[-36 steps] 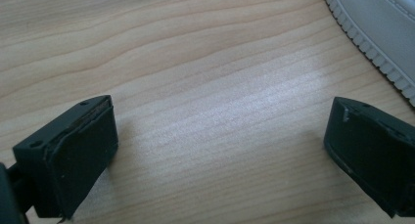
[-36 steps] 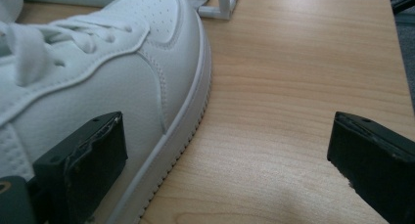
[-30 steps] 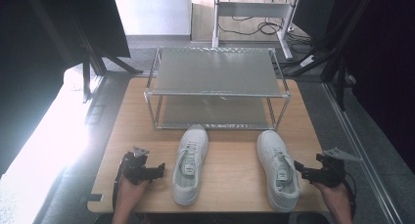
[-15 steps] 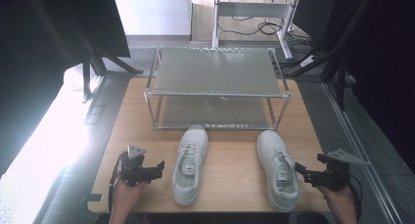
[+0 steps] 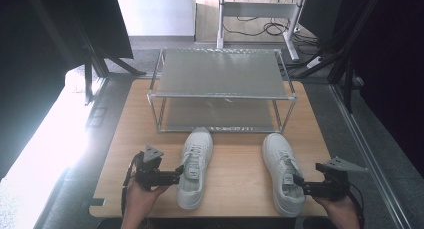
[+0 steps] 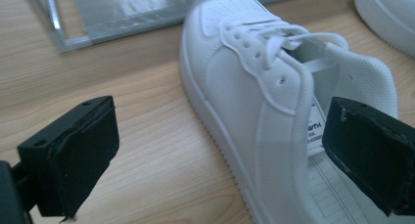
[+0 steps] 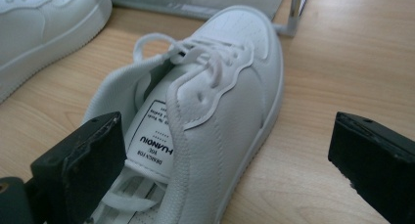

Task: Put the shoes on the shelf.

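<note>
Two white sneakers lie on the wooden table (image 5: 235, 174), toes toward the rack. My left gripper (image 5: 177, 175) is open at the left sneaker (image 5: 196, 154). In the left gripper view the left gripper (image 6: 225, 136) straddles the left sneaker's (image 6: 244, 77) side wall, one jaw over the table, the other over the shoe's opening. My right gripper (image 5: 299, 184) is open at the heel of the right sneaker (image 5: 278, 156). In the right gripper view the right gripper (image 7: 230, 155) has its left jaw in the right sneaker's (image 7: 230, 97) opening and its right jaw outside.
A two-tier metal rack (image 5: 220, 76) stands at the back of the table, both shelves bare. Bare wood separates the sneakers. The table's front edge lies just behind both hands. Dark stands and cables surround the table.
Both grippers have edged inward toward their sneakers, and their jaws now reach the shoes' collars. The sneakers and rack have not moved.
</note>
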`<state>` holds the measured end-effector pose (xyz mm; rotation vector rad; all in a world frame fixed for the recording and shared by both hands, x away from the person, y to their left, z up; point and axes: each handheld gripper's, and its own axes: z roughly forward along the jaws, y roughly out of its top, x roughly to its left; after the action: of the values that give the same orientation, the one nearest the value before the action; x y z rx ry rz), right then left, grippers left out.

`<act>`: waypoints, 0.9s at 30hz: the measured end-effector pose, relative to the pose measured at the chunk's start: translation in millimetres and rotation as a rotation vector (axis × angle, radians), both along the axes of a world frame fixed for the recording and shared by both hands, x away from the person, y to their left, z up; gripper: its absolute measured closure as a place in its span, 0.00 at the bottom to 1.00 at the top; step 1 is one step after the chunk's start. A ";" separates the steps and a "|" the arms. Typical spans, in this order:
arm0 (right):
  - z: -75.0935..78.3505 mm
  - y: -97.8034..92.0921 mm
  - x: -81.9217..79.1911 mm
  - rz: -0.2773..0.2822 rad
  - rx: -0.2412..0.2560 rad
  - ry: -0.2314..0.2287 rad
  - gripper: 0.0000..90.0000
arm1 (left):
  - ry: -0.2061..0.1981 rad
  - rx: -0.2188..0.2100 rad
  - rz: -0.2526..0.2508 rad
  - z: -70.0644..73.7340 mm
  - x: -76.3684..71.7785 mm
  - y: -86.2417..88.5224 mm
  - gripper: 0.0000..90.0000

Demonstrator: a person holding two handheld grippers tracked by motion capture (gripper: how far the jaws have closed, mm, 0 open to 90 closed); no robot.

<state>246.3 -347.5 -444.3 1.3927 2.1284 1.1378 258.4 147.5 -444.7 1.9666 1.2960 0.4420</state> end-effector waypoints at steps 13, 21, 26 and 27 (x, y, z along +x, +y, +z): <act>-6.9 9.7 11.1 0.011 -0.034 0.076 0.31 | 0.077 0.031 0.009 -24.9 20.3 -15.0 0.18; -8.4 14.4 18.0 -0.018 -0.061 0.100 0.54 | 0.093 -0.002 -0.005 -24.5 21.9 -16.5 0.32; -8.2 15.9 17.7 -0.019 -0.088 0.108 0.67 | 0.109 -0.017 -0.018 -24.3 21.8 -17.7 0.46; -8.2 15.0 17.7 -0.022 -0.091 0.113 0.69 | 0.109 -0.015 -0.023 -23.9 21.5 -18.3 0.50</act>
<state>264.0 -332.5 -452.5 1.4662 2.2070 0.9626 279.9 129.3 -468.5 2.0147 1.3388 0.3170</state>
